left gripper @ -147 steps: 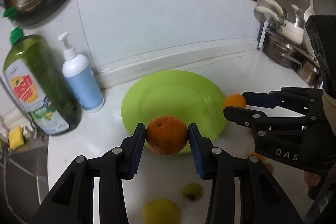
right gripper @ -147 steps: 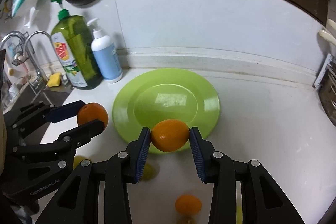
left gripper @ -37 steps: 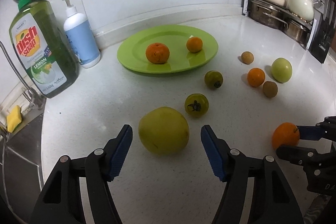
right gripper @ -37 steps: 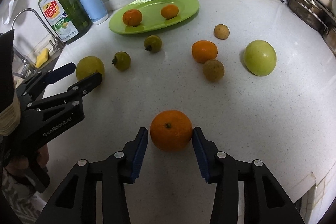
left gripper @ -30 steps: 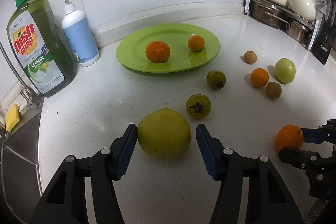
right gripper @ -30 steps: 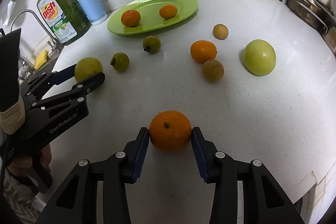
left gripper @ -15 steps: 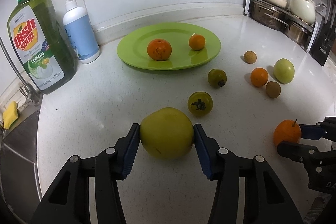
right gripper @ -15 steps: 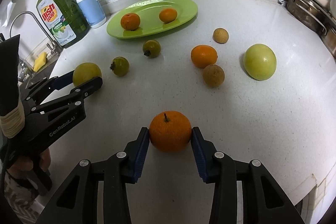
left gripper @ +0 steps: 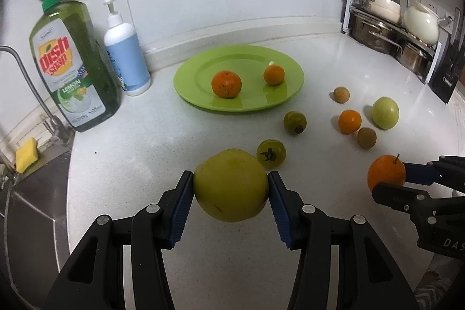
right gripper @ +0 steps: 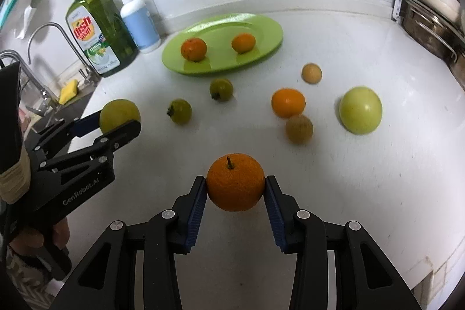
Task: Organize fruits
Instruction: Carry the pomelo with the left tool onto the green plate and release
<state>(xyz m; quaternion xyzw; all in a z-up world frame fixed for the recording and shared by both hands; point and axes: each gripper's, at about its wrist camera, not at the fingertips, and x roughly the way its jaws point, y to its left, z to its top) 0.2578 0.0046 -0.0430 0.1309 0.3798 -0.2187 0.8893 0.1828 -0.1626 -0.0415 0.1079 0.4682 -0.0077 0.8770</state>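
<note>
Your left gripper [left gripper: 230,193] is clamped on the yellow-green fruit [left gripper: 231,184], well in front of the green plate [left gripper: 200,70] (two oranges sit on it). Your right gripper [right gripper: 235,193] grips the stemmed orange [right gripper: 235,185], also in front of the plate, beyond the loose fruit on the counter [right gripper: 363,182].

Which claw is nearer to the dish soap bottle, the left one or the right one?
Left. The left claw, holding the yellow-green fruit, is on the dish soap bottle's side; the right claw is farther away, across the counter.
</note>
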